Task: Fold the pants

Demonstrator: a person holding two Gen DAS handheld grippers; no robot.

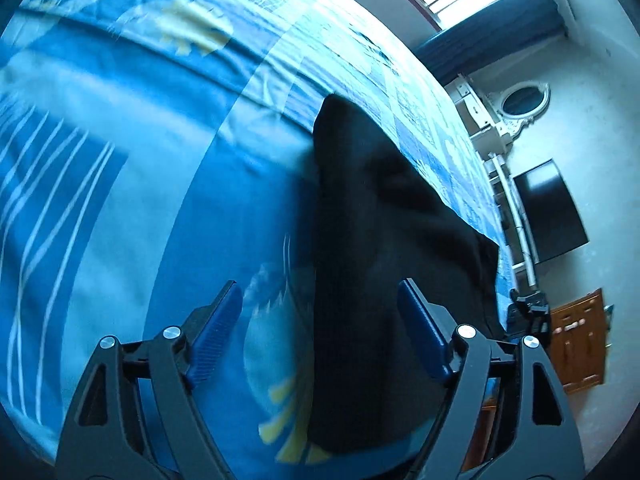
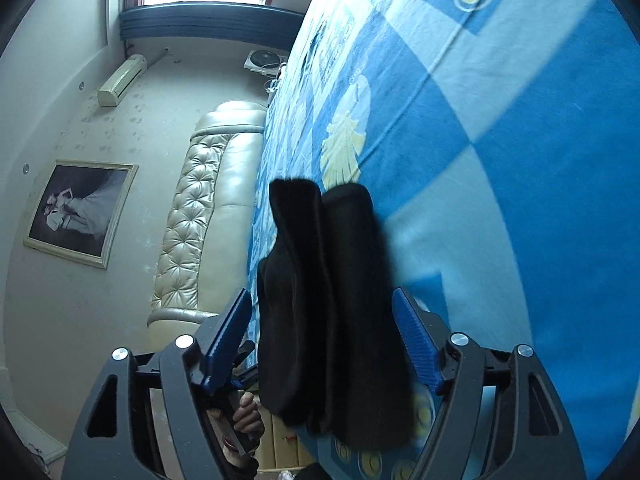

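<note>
The black pants [image 1: 384, 264] lie folded in a long narrow bundle on the blue patterned bedspread [image 1: 120, 200]. My left gripper [image 1: 320, 304] is open, its blue pads spread wide; the pants' near end lies in the gap between the fingers. In the right wrist view the pants [image 2: 332, 312] show as stacked folds with a raised upper layer. My right gripper [image 2: 322, 312] is open, its fingers either side of the bundle without clamping it. The other gripper [image 1: 528, 312] shows at the pants' far side.
The bedspread [image 2: 500, 160] covers the whole bed. A tufted cream headboard [image 2: 208, 208] stands at one end. A dark TV [image 1: 548, 212], white shelving [image 1: 480, 120] and a wooden cabinet [image 1: 580, 344] stand past the bed's edge.
</note>
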